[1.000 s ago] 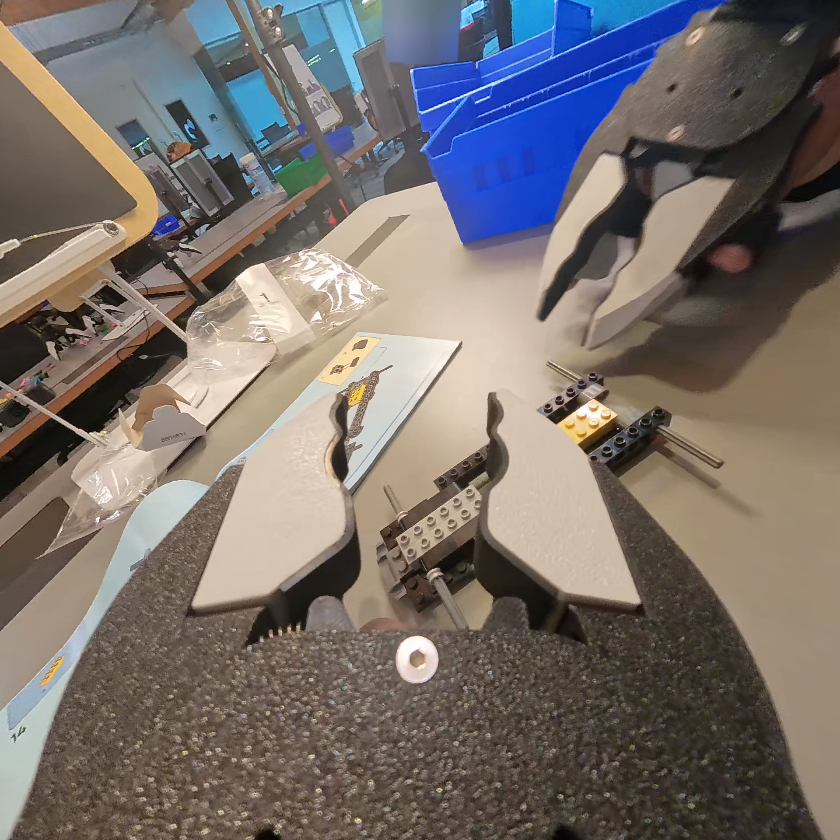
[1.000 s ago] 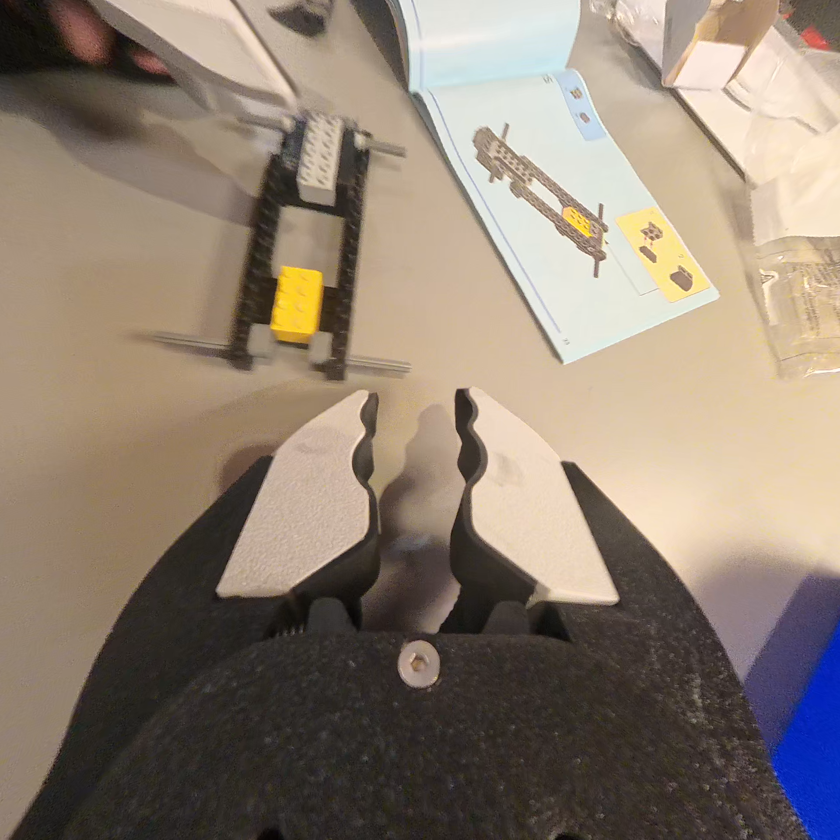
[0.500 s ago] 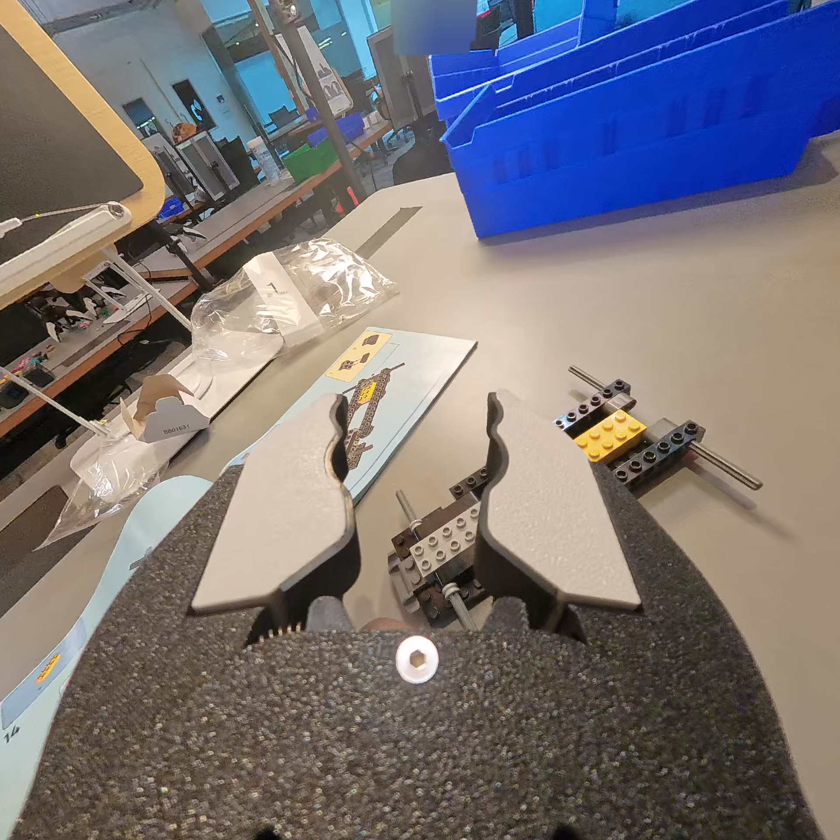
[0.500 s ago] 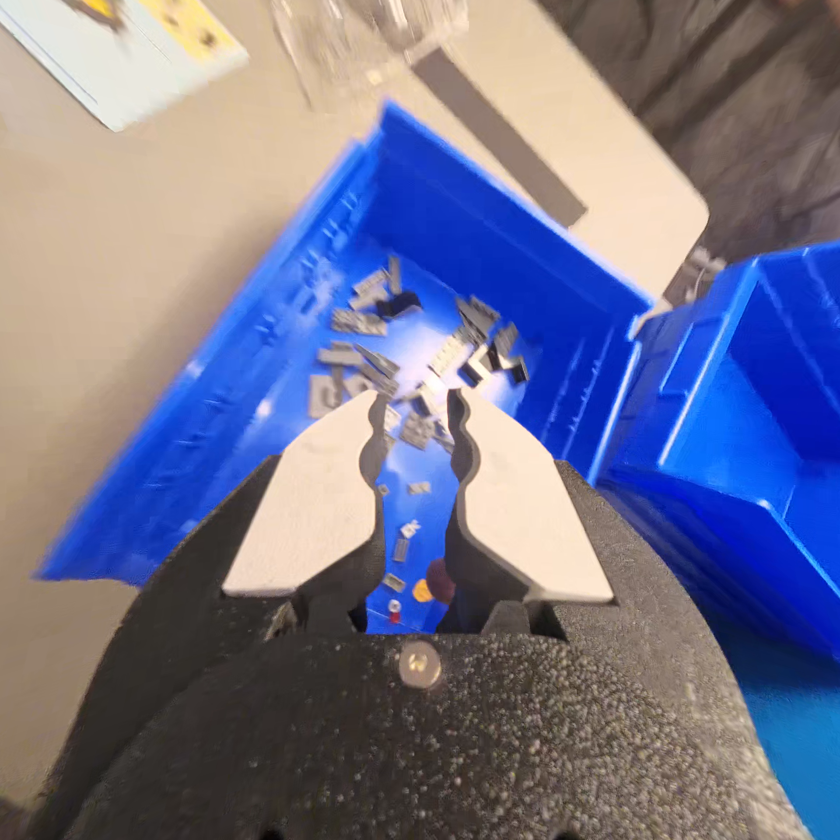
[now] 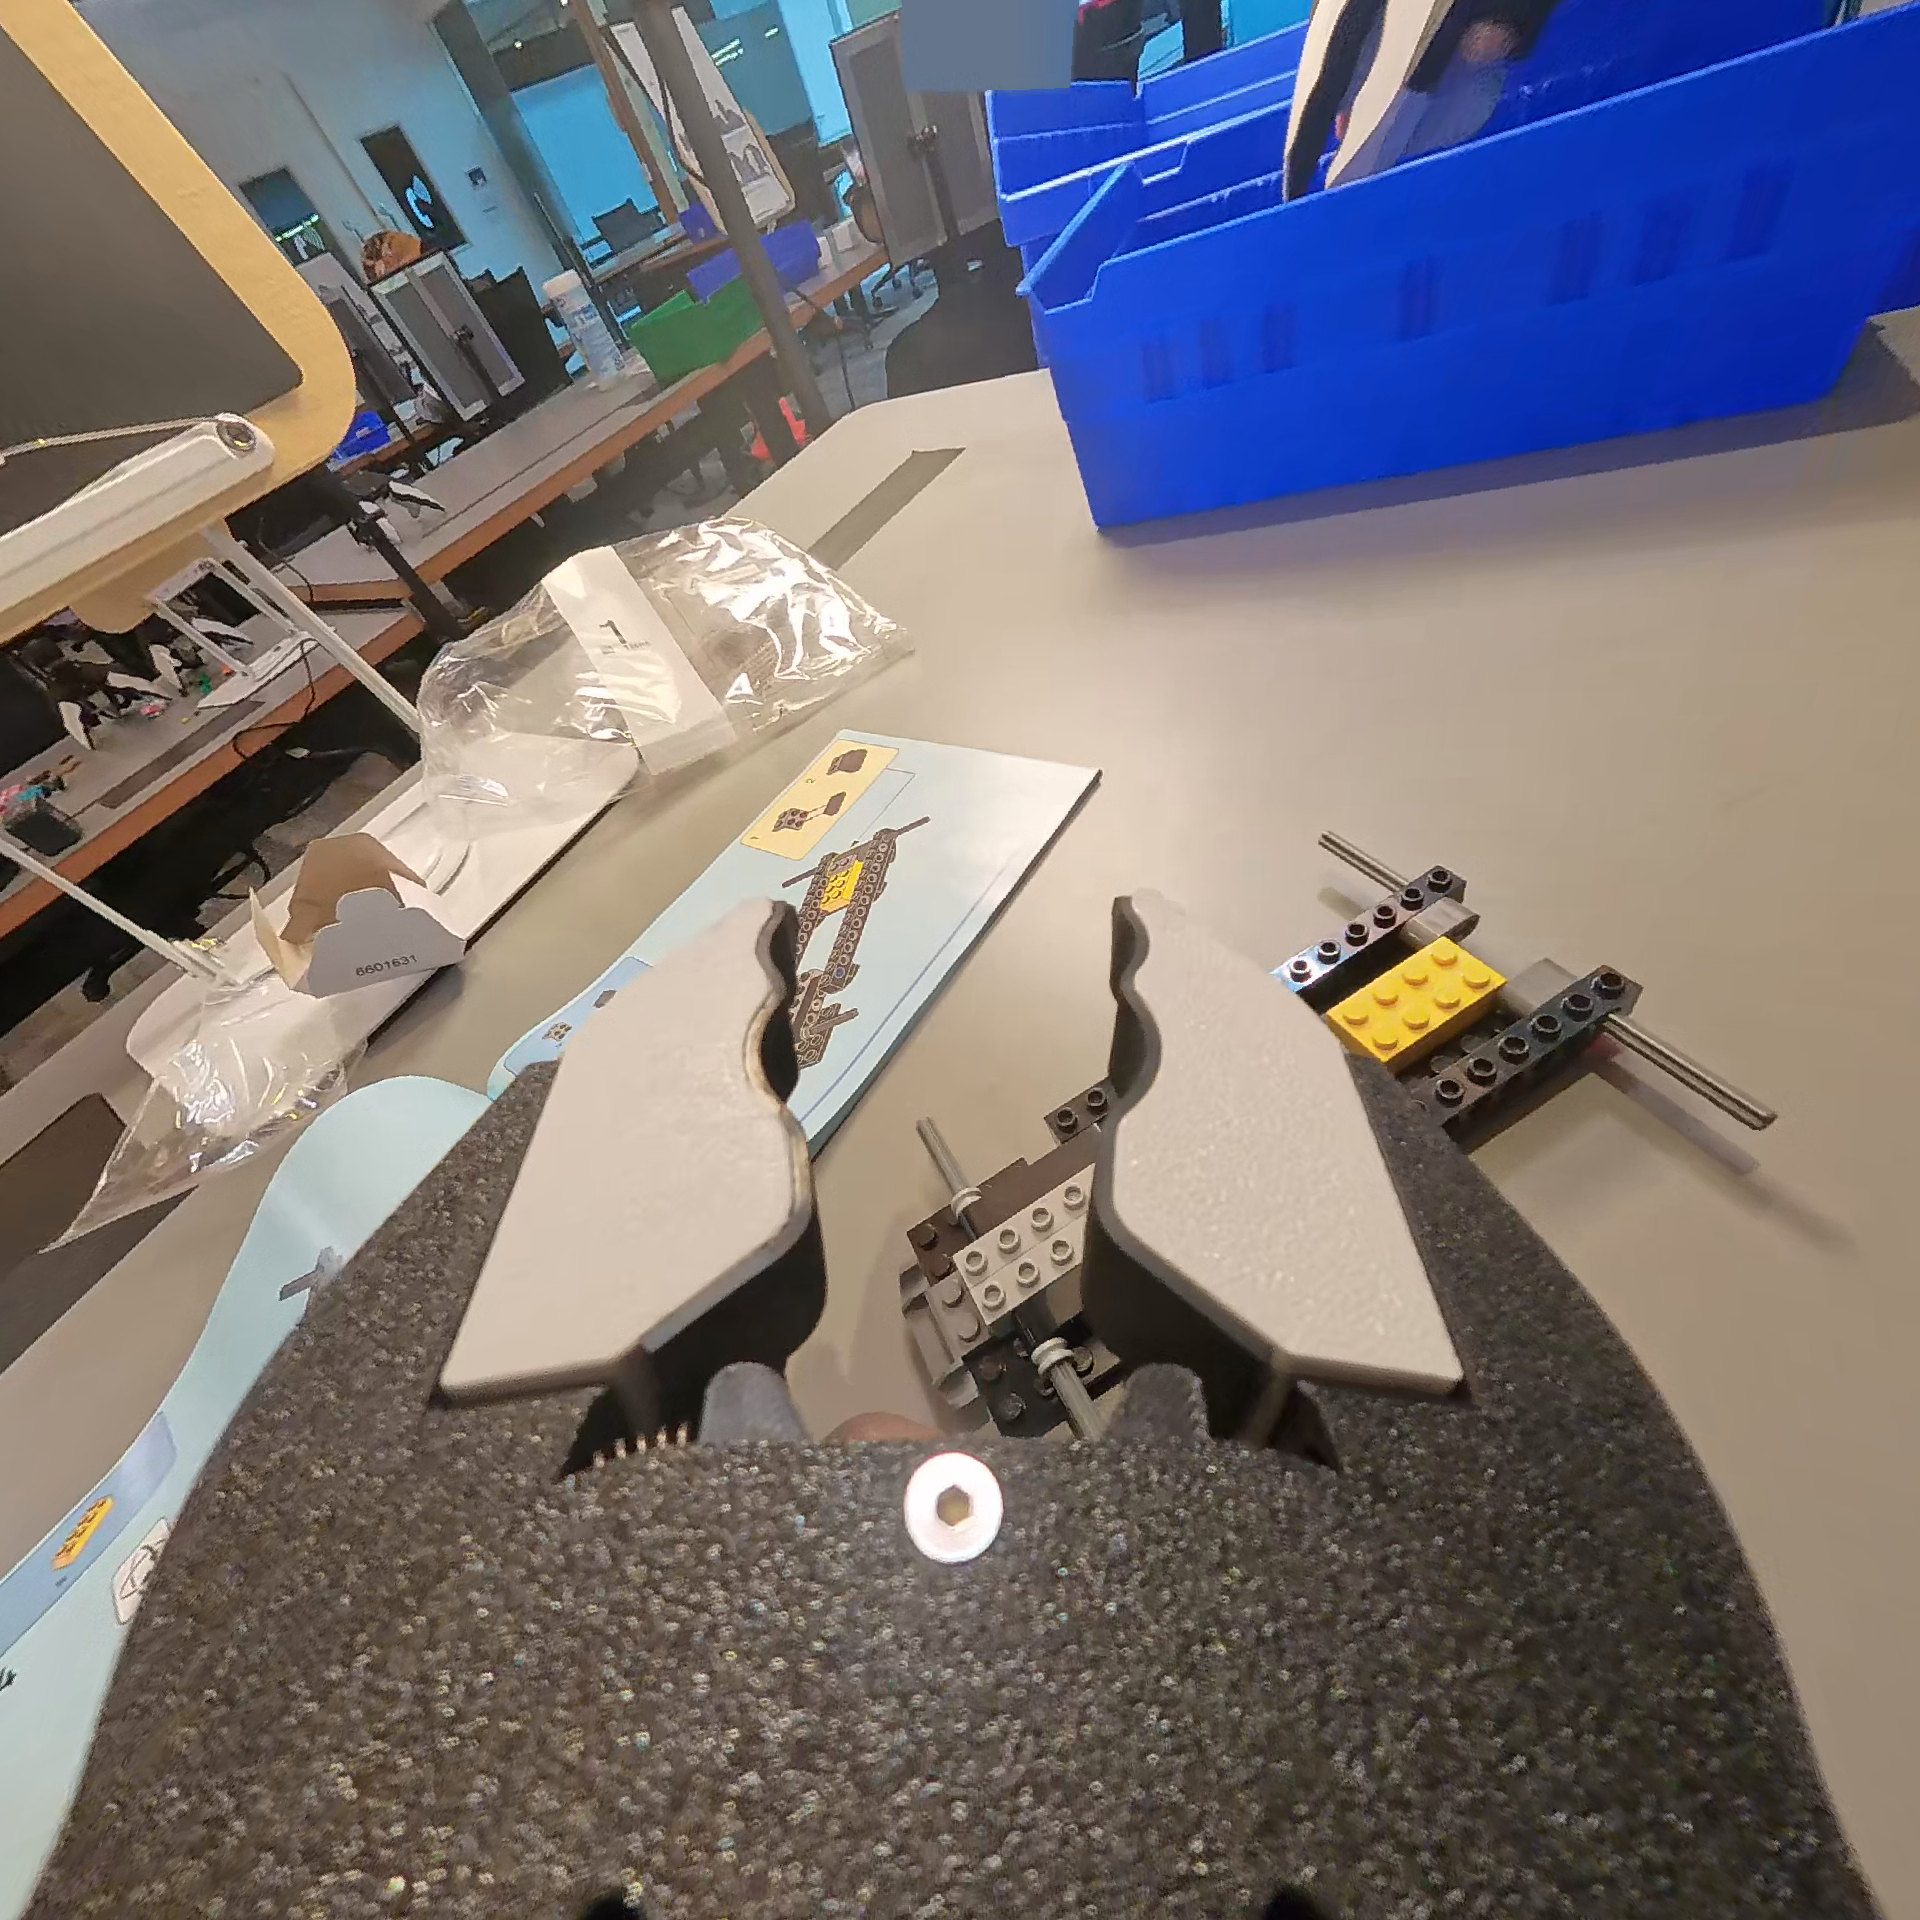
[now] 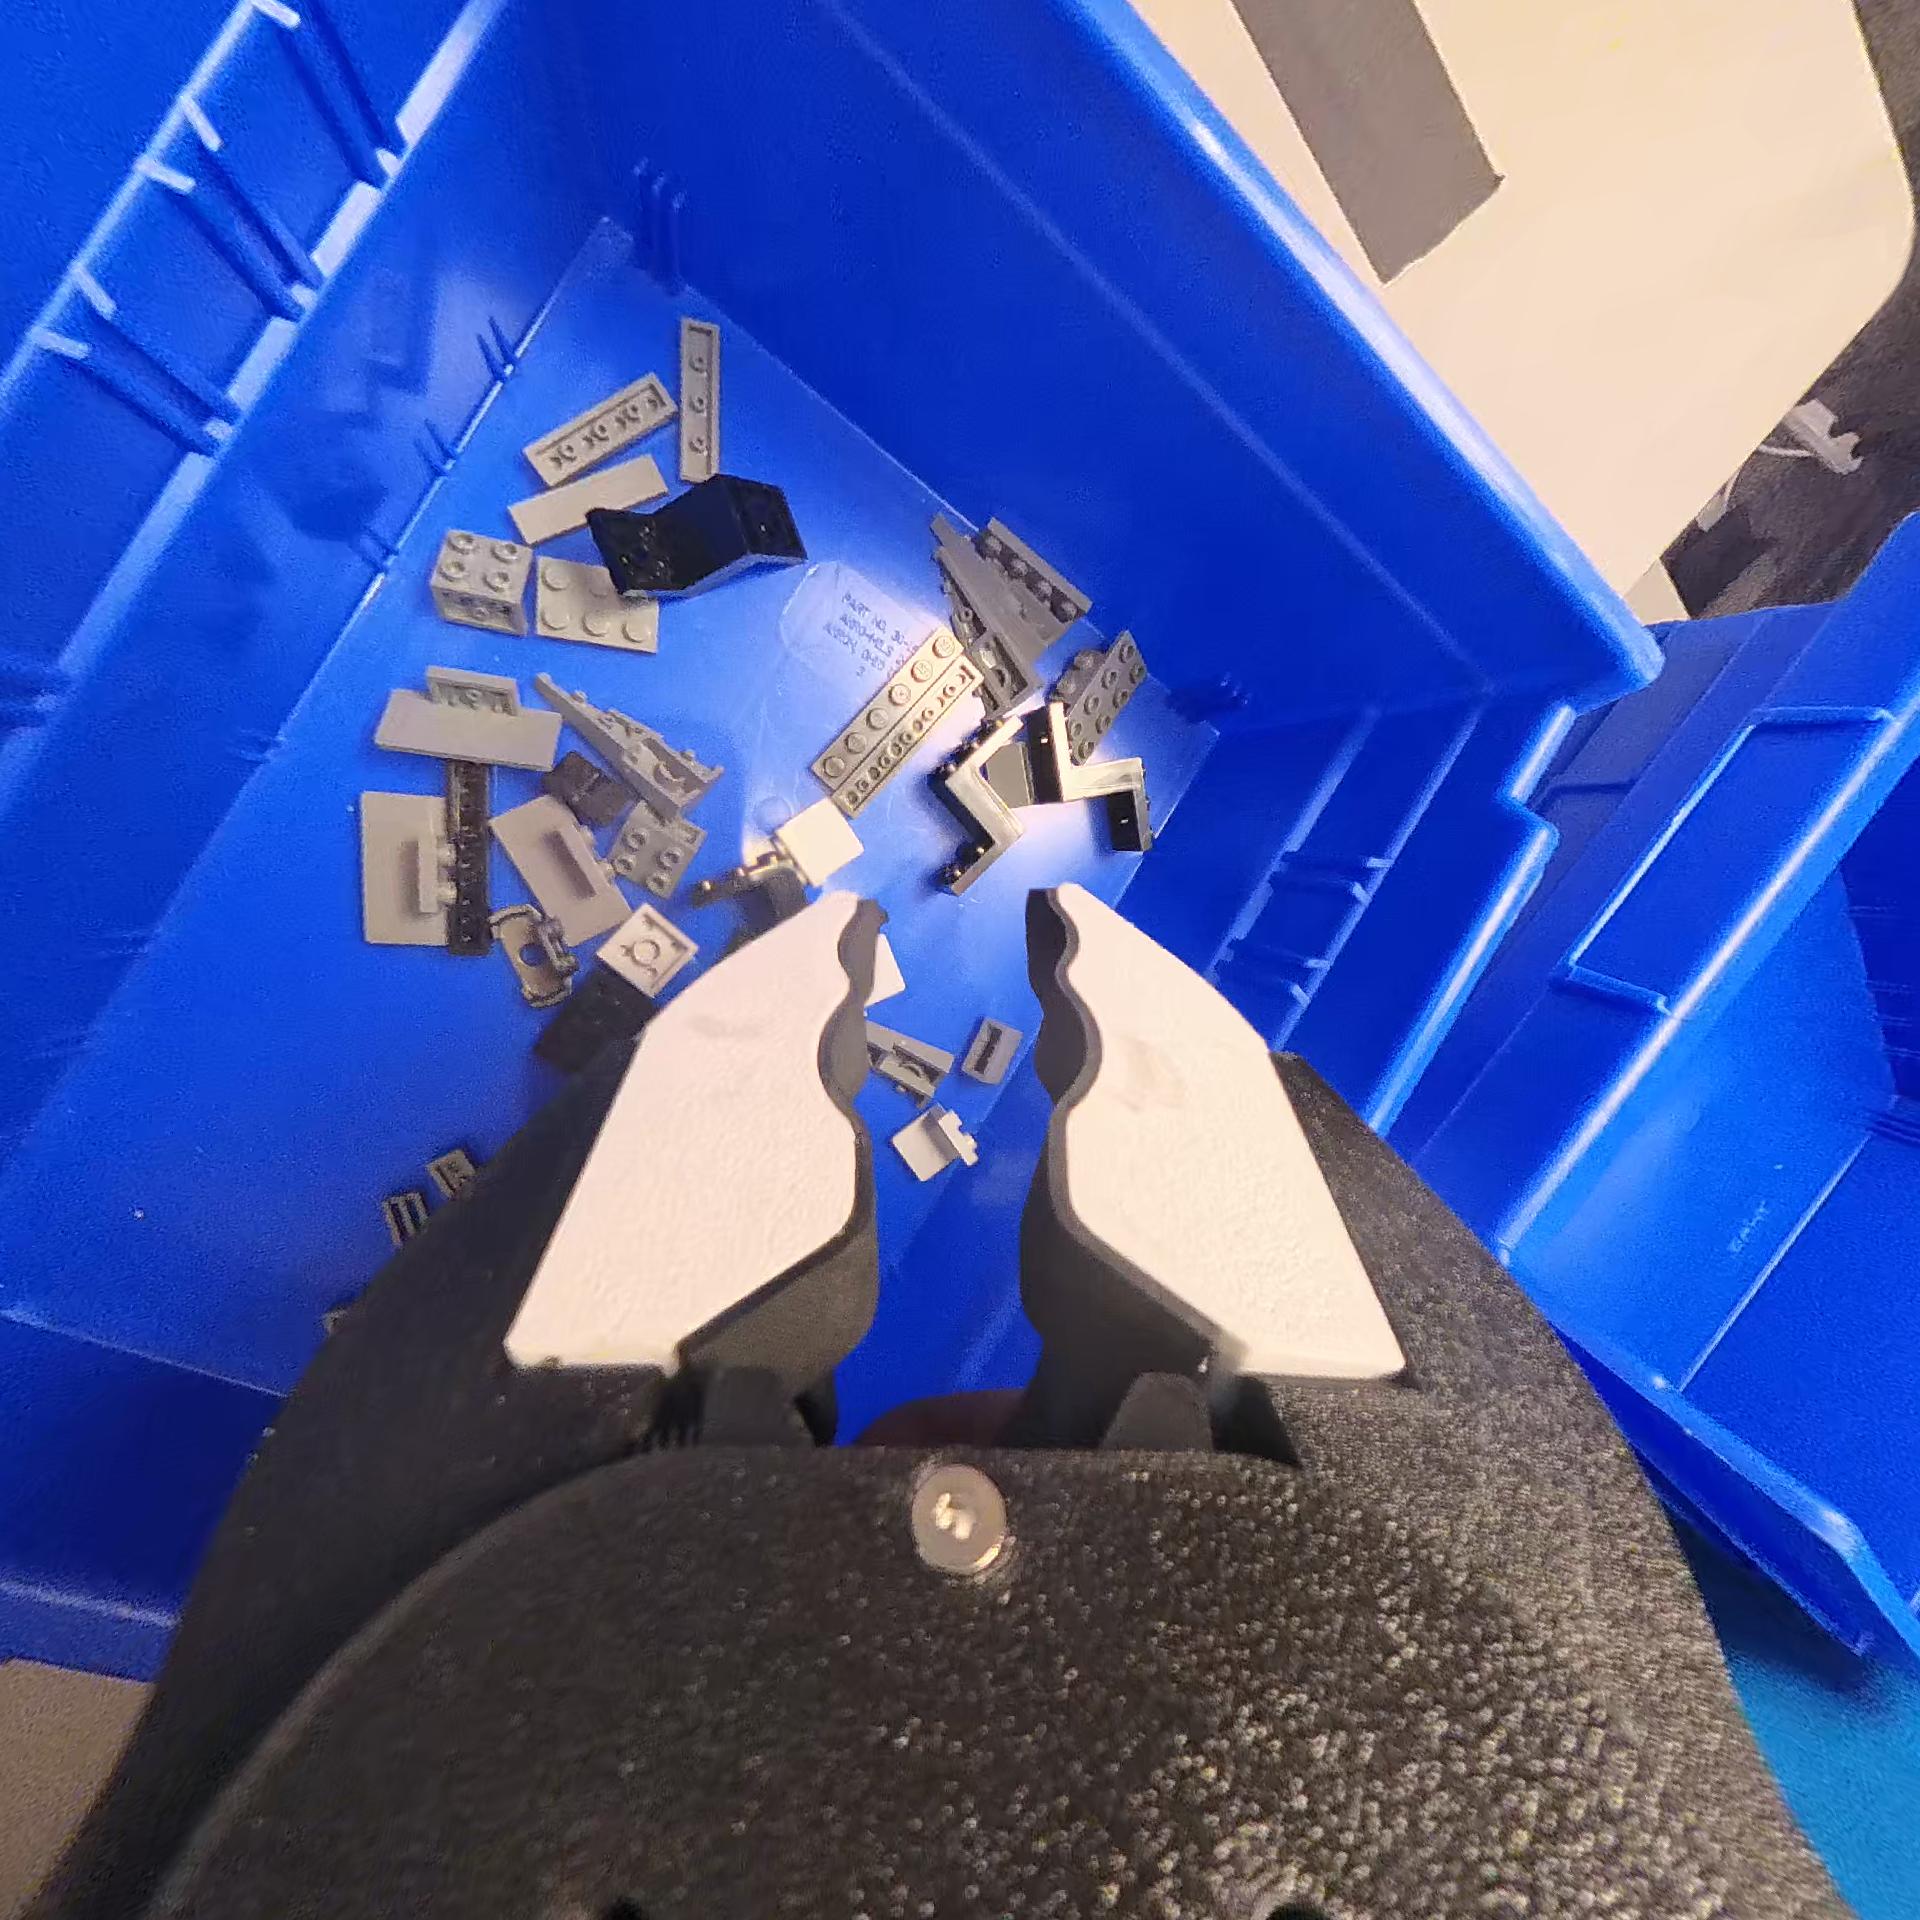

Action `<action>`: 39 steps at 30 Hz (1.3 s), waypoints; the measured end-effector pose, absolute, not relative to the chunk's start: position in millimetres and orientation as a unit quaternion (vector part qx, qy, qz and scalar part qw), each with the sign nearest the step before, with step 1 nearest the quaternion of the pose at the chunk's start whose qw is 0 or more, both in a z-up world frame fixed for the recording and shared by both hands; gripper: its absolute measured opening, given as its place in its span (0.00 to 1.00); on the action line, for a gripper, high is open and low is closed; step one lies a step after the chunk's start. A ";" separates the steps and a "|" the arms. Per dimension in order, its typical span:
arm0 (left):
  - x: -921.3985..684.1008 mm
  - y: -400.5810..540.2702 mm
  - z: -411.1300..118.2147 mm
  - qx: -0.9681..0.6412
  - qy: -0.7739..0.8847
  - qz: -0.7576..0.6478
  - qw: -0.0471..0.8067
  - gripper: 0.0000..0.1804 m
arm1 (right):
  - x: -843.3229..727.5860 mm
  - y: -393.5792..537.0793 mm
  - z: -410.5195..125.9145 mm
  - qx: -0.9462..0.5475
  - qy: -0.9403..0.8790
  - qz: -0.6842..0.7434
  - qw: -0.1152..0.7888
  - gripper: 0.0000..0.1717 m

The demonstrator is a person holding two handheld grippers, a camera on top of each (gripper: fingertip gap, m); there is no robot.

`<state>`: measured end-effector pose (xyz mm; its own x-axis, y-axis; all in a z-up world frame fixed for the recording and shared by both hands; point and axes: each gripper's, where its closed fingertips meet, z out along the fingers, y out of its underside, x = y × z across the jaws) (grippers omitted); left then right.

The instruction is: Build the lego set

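Note:
My left gripper (image 5: 951, 914) is open and hovers low over the grey table (image 5: 1455, 675). Under it lies a black brick frame (image 5: 1527, 1044) with a yellow brick (image 5: 1415, 997) at its far end and a grey brick (image 5: 1023, 1242) at its near end, beside my right-hand finger (image 5: 1247, 1143). Nothing is between the pads. My right gripper (image 6: 954, 904) is open and empty. It points down into a blue bin (image 6: 1143, 260) with several loose grey and black pieces, nearest a pale square tile (image 6: 821, 847) and black-and-grey angle pieces (image 6: 982, 821). It also shows blurred in the left wrist view (image 5: 1351, 94).
An open pale blue instruction booklet (image 5: 977, 831) lies left of the frame, with clear plastic bags (image 5: 644, 665) and a small card box (image 5: 364, 935) beyond. Blue bins (image 5: 1455, 312) stand at the table's far side. A second blue bin (image 6: 1714, 1039) adjoins the first. My right fingertips sit around 45 centimetres from my left ones. To the pale square tile (image 6: 821, 847): right tips about 6 centimetres, left tips about 40 centimetres.
My right gripper left the table by the brick frame, swung over to the blue bin and came down closer to the pieces, jaws a little wider. My left gripper has barely moved.

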<state>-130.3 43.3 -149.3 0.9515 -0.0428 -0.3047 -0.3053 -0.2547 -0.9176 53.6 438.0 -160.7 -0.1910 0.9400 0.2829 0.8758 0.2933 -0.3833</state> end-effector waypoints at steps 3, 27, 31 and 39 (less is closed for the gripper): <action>-128.8 41.5 -151.3 -0.787 0.119 0.113 0.595 0.32 | 55.0 434.4 -167.6 -0.595 -0.769 0.070 0.225 0.17; -131.8 41.9 -156.4 -0.798 0.115 0.118 0.579 0.32 | 120.1 408.7 -196.1 -0.512 -0.852 0.008 0.107 0.16; -131.3 42.2 -157.0 -0.799 0.117 0.120 0.578 0.32 | 117.8 406.3 -196.7 -0.502 -0.858 0.002 0.108 0.16; -133.2 43.3 -159.0 -0.804 0.112 0.120 0.572 0.32 | 79.3 394.5 -193.6 -0.412 -0.899 0.021 0.149 0.16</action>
